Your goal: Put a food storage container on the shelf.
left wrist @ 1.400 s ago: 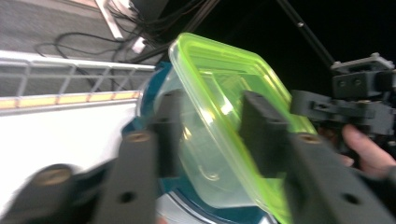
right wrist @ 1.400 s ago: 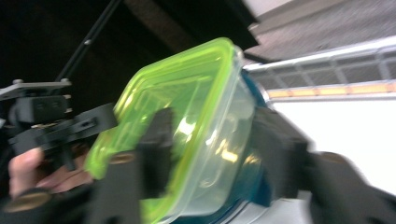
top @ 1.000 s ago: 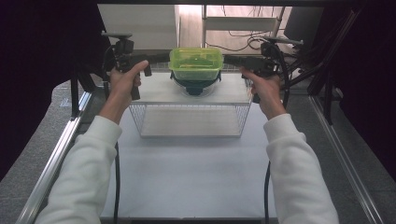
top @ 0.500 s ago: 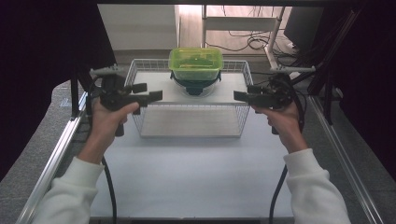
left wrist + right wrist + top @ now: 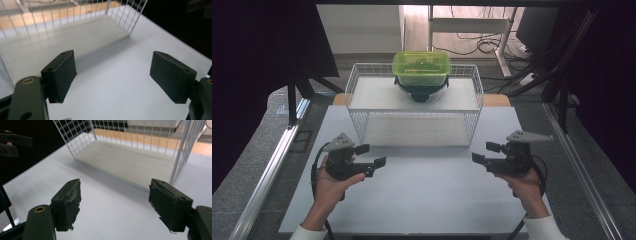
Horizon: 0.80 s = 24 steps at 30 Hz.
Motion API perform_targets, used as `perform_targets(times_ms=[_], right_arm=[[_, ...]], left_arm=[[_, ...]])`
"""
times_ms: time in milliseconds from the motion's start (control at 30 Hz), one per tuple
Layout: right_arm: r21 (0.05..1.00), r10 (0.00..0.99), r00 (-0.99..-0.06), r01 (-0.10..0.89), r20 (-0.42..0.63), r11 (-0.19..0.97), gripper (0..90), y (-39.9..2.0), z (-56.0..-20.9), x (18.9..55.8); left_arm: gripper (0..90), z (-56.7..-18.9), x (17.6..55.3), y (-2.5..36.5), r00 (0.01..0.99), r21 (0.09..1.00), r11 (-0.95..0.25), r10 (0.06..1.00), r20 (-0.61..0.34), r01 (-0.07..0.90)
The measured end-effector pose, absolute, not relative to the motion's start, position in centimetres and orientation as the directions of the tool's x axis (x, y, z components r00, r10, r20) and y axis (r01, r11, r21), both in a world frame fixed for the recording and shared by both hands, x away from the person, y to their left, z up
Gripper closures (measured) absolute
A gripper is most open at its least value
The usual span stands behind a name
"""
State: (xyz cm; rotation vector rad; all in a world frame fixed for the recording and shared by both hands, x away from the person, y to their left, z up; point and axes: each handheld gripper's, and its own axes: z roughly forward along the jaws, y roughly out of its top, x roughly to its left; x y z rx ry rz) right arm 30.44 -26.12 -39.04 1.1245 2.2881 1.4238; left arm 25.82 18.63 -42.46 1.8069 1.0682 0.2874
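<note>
Both claws have dropped from the rack's top back to the bench.
Left claw (image 5: pixel 373 156) and right claw (image 5: pixel 486 153) hang released, empty, facing each other before the wire rack (image 5: pixel 362 127); the green box (image 5: pixel 421 67) sits on top.

A translucent lime-green container (image 5: pixel 421 67) sits on a black bowl (image 5: pixel 420 91) atop the white wire rack (image 5: pixel 362 120). In front of the rack, the counter (image 5: pixel 422 195) is plain pale grey-white. Both tongs, left (image 5: pixel 371 156) and right (image 5: pixel 486 152), are matte black with grey top plates.
</note>
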Motion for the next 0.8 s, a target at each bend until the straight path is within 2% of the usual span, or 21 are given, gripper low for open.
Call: perform_targets(times_ms=[67,200,400,667,800], right_arm=[[0.835,0.707,-0.677,0.497,0.204,0.236,25.2,-26.2,-39.5,30.2],[0.81,0.726,-0.645,0.544,0.237,0.219,25.1,-26.3,-42.8,29.1],[0.766,0.729,-0.64,0.587,0.241,0.263,23.7,-25.5,-46.2,28.4],[0.775,0.723,-0.656,0.566,0.216,0.281,21.6,-25.0,-45.6,27.8],[0.781,0.751,-0.634,0.558,0.183,0.28,18.0,-25.5,-45.9,27.8]], left_arm=[[19.8,-43.2,25.5,18.7,0.58,0.824,-0.134,0.772,-0.262,0.55],[19.8,-45.7,24.4,18.8,0.558,0.794,-0.156,0.789,-0.258,0.587],[19.5,-47.7,23.9,19.1,0.537,0.757,-0.176,0.803,-0.259,0.629],[19.3,-47.9,24.1,19.3,0.524,0.757,-0.169,0.812,-0.255,0.631],[18.7,-48.5,24.2,19.9,0.503,0.759,-0.163,0.83,-0.24,0.631]])
